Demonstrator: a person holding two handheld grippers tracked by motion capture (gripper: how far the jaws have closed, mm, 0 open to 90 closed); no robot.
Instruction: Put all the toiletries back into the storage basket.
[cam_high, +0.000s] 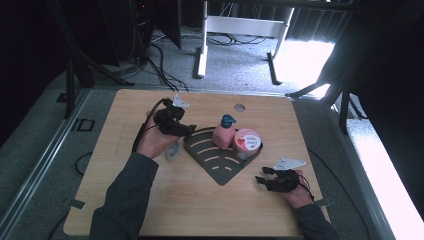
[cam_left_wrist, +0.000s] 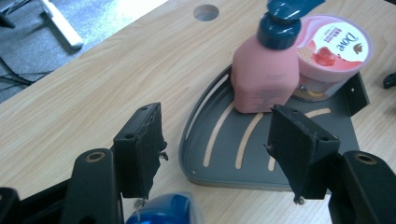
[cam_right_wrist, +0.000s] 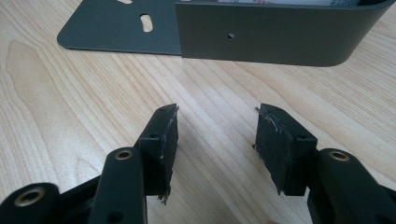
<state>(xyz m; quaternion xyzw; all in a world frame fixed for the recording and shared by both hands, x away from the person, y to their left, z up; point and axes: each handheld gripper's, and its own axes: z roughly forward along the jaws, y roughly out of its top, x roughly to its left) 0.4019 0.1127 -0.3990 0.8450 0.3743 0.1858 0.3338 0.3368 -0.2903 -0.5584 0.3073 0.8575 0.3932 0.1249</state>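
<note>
- Left gripper (cam_high: 187, 131) sits at the left edge of the corner rack (cam_high: 210, 162), held in the person's left hand (cam_high: 152, 142). Its jaws stand apart with nothing clamped between them.
- Directly below the left gripper, a small bottle with a blue cap (cam_left_wrist: 166, 210) stands on the tabletop (cam_high: 125, 150), just beside the rack's curved front edge. In the left gripper view the blue cap shows at the bottom edge, between the jaw bases, clear of both pads.
- Corner rack: dark grey, fan-shaped, slotted base, lying flat at the tabletop centre.
- Pink pump bottle (cam_high: 224, 134), teal dispenser head, stands upright toward the back of the rack.
- Dove tub (cam_high: 247, 143), pink with a round printed lid, stands on the rack, touching the right side of the pump bottle.
- Right gripper (cam_high: 262, 180) rests low at the right front of the tabletop, in the person's right hand (cam_high: 299, 195), pointing toward the rack wall (cam_right_wrist: 280, 32). Its jaws are apart over bare wood, holding nothing, clear of the rack.
</note>
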